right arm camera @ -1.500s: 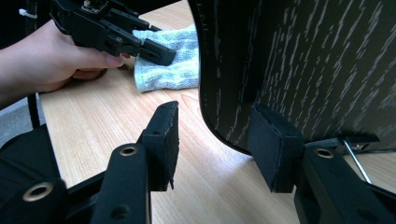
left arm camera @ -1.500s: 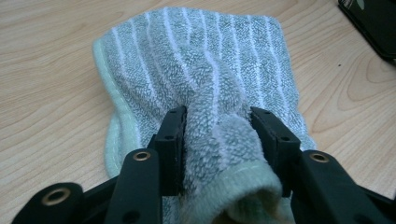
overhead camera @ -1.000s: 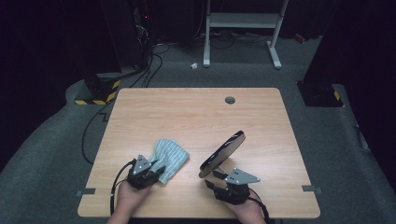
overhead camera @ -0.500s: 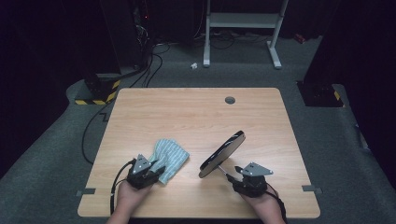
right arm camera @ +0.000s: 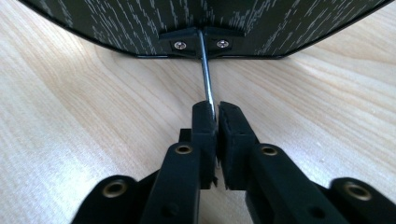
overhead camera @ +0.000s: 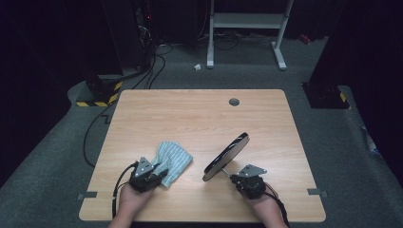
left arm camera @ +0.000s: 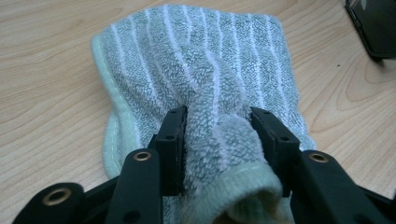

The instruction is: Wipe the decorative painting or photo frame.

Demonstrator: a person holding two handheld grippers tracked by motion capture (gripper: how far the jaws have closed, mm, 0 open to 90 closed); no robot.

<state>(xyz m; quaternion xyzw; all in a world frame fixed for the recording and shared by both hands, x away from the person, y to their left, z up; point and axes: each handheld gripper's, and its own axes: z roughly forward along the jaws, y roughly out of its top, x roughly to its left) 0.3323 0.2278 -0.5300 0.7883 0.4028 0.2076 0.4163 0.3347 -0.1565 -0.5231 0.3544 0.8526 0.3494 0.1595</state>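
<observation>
The right gripper has just been closing and is now pinching the thin metal stem of the dark mirror, which is tilting up and away from the jaws. Left of the mirror, the left gripper is clamping the striped towel, the nearer hand for wiping.

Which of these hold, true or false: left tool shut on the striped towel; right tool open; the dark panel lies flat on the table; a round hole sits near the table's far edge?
1. The left tool is shut on the striped towel. True.
2. The right tool is open. False: it is shut on the metal rod of the dark panel.
3. The dark panel lies flat on the table. False: it stands tilted.
4. A round hole sits near the table's far edge. True.
</observation>
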